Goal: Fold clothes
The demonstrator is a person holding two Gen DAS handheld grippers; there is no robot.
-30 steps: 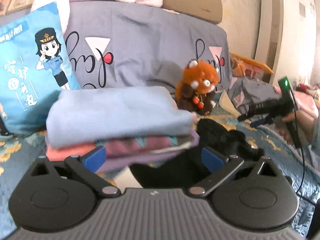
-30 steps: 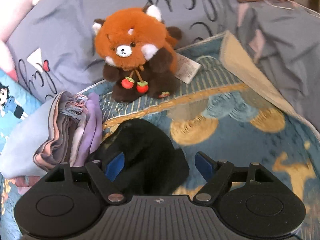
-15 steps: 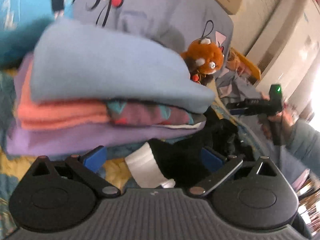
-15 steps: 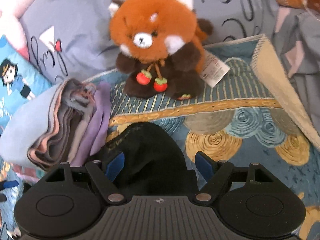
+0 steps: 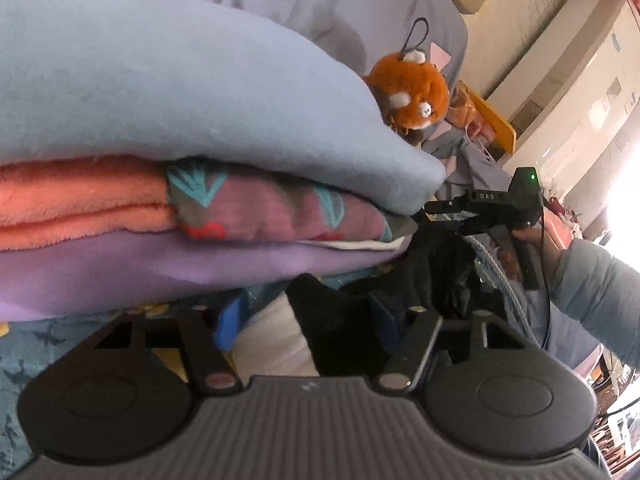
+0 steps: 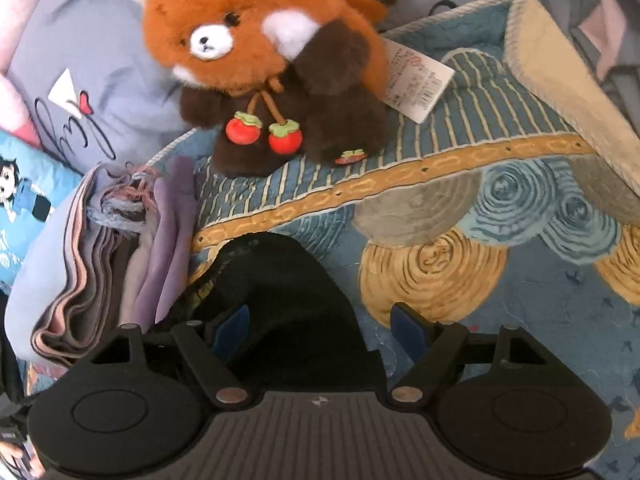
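Left wrist view: folded stack (image 5: 168, 128) at left, black garment (image 5: 340, 320) low in the middle
Left gripper (image 5: 304, 316): jaws closing, black cloth and a white patch between them, pads not clearly pressing yet
Right wrist view: black garment (image 6: 280, 280) on bedspread (image 6: 520, 320), just beside the stack (image 6: 100, 264)
Right gripper (image 6: 320, 328): wide apart over the cloth, no grip
Handling: likely soft, light, limp; pinch an edge or corner

Folded stack (image 6: 100, 256) crowds the left, plush (image 6: 276, 64) behind; quilt (image 6: 500, 312) rightward seems open.
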